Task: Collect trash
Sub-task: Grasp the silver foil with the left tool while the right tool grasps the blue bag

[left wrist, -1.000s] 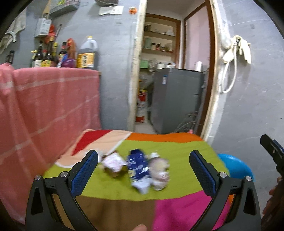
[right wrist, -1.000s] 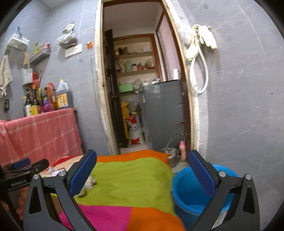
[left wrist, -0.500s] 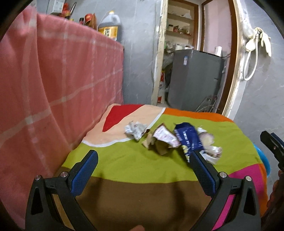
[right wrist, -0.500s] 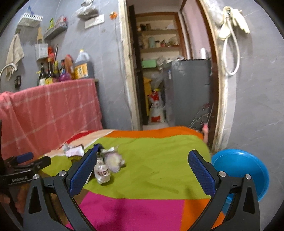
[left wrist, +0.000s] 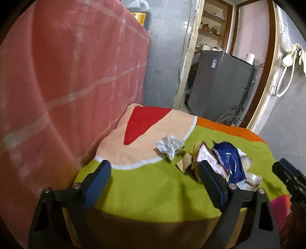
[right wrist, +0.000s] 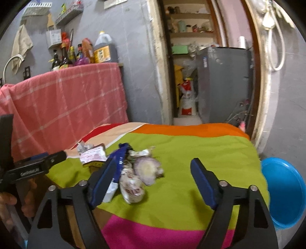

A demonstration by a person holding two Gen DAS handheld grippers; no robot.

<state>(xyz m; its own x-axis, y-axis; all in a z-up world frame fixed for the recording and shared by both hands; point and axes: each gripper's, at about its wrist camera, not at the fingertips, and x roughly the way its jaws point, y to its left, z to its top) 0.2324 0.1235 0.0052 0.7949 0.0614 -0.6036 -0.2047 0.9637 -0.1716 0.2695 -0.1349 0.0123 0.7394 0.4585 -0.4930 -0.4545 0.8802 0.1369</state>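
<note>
Black gripper (left wrist: 155, 176) frames, blue pads (left wrist: 99, 177), silver screws.

Both views are brought lower and closer to the heap of crumpled wrappers (left wrist: 214, 159) on the patchwork cloth-covered surface (left wrist: 153, 183). The left gripper (left wrist: 155, 178) jaws have just been closing, nothing between them. The right gripper (right wrist: 153, 178) jaws have likewise been closing, now framing the round purple-white wrapper (right wrist: 147, 170) untouched.

Lived-in home, kitchen corner — oil jug (right wrist: 103, 50) and sauce bottles (right wrist: 64, 58) on a counter draped with a pink checked cloth (right wrist: 67, 103), wall racks (right wrist: 69, 11) above. Doorway opens to a pantry — shelves (right wrist: 191, 17) of jars, a grey fridge (right wrist: 223, 82), a sack (right wrist: 186, 101) on the floor.
</note>
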